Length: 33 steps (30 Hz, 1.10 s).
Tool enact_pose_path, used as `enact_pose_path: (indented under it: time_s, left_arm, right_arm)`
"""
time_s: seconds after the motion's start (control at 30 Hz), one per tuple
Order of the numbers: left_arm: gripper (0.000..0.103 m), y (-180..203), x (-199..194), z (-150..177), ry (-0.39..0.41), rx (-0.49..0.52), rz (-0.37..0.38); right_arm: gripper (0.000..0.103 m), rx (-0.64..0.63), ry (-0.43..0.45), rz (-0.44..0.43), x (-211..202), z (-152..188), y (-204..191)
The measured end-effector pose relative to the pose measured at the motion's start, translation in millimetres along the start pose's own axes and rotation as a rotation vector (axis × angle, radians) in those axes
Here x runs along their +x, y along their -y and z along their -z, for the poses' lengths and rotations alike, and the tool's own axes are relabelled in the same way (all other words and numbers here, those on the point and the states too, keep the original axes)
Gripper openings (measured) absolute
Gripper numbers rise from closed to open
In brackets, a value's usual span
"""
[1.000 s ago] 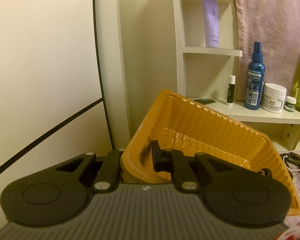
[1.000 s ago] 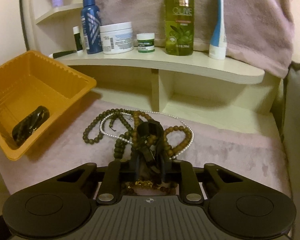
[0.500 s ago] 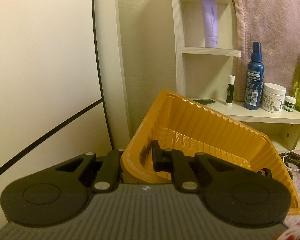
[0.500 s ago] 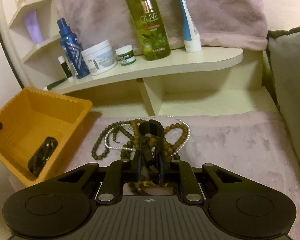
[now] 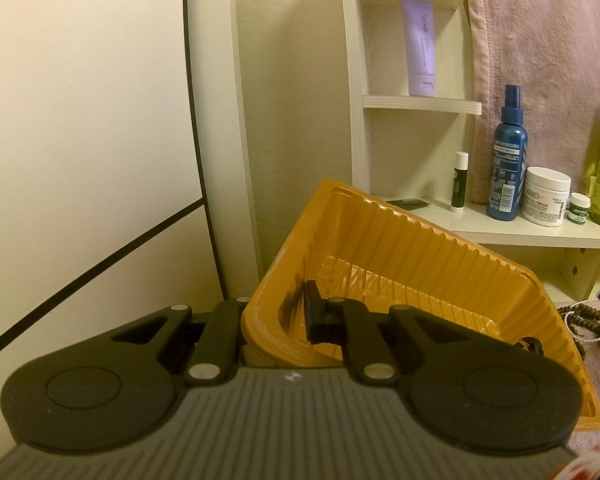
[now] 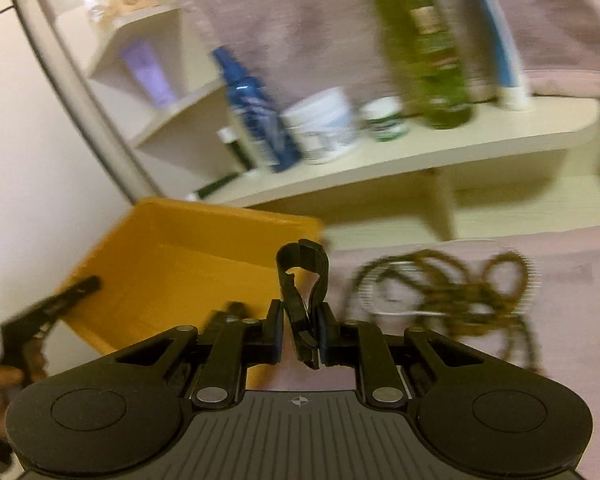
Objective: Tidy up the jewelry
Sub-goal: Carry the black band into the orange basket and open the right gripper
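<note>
Since the earlier frame the right gripper (image 6: pixel 300 336) has lifted clear of the bead pile (image 6: pixel 452 292) and swung left toward the orange tray (image 6: pixel 180 264); its jaws are clamped on a black clasp-like piece (image 6: pixel 302 280). The left gripper (image 5: pixel 276 316) has not moved, jaws clamped on the tray's near-left rim, holding it tilted. The beads lie on the pink cloth (image 6: pixel 500 360), right of the tray.
</note>
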<state>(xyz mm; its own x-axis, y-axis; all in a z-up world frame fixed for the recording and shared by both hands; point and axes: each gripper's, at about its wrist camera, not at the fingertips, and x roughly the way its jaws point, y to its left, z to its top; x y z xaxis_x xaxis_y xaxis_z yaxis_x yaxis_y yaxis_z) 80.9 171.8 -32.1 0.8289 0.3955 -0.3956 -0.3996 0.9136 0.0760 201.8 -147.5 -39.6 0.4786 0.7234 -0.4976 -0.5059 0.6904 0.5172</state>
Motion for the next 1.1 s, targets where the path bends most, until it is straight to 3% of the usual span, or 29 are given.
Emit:
enact_pose_path:
  time_s: [0.33, 0.7, 1.1]
  left_arm:
    - [0.011, -2, -1, -1, -0.002, 0.002, 0.009]
    - [0.011, -2, -1, -1, -0.002, 0.0, 0.017]
    - [0.011, -2, -2, -1, -0.005, -0.002, 0.015]
  right_arm:
    - [0.017, -0.012, -0.075, -0.127, 55, 4, -69]
    - [0.017, -0.042, -0.166, -0.079, 110, 10, -99]
    - [0.018, -0.075, -0.201, -0.039, 126, 19, -100]
